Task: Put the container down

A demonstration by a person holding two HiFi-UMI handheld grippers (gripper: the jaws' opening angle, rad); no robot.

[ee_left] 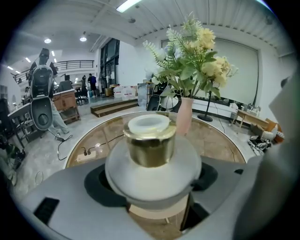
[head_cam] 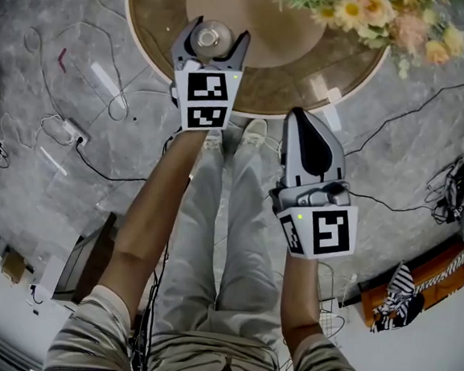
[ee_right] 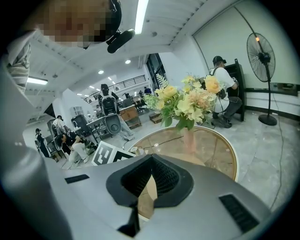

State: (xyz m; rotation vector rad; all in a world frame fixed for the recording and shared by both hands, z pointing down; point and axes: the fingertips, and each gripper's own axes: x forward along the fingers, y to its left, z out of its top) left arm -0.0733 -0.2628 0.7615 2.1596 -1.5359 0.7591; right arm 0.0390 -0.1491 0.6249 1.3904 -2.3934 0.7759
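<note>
Left gripper (head_cam: 211, 41) is clamped on the squat white round container with gold metallic neck and white cap (ee_left: 151, 150), over the near edge of the round glass tabletop (head_cam: 306, 76). Can't tell if it touches the glass. Right gripper (ee_right: 149, 187) has its jaws closed on nothing, off the table.

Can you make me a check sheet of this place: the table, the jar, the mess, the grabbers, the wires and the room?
Surface: round glass table with a beige mat in the middle.
Job's things: container, white with a gold collar, held over the table's near side; can't tell if it rests on the glass.
Clutter: flowers on the table; striped cloth on the floor.
Grippers: left gripper jaws closed on the container; right gripper jaws shut, empty, off the table.
Cables: many on the floor, plus a power strip.
Surroundings: grey stone floor, a fan, people at work behind.
</note>
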